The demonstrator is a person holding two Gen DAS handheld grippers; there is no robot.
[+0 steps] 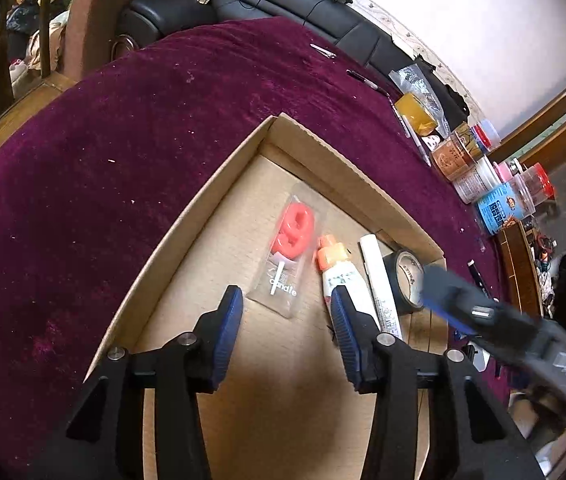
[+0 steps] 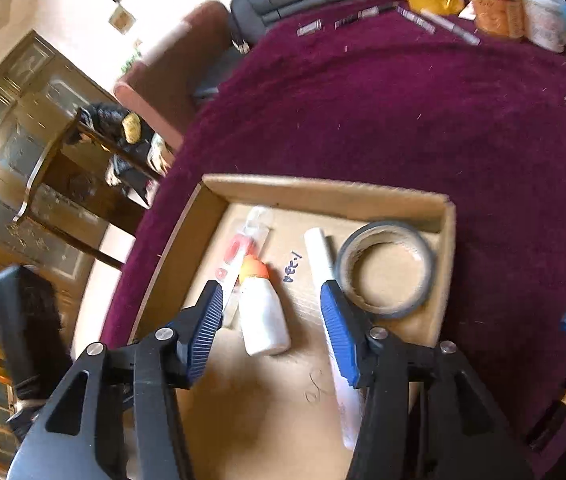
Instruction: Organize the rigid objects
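Already laid in the cardboard tray [image 1: 367,168]: packeted red candle [image 1: 293,232], orange-capped glue bottle [image 2: 261,312], white marker [image 2: 319,252], tape roll [image 2: 385,272]; left gripper [image 1: 287,316] and right gripper [image 2: 273,320] both parted and empty above it; jars [image 1: 479,176] and pens [image 2: 435,22] remaining on the maroon cloth [image 1: 163,128].

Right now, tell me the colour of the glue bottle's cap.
Orange, on the glue bottle; it shows best in the left wrist view.
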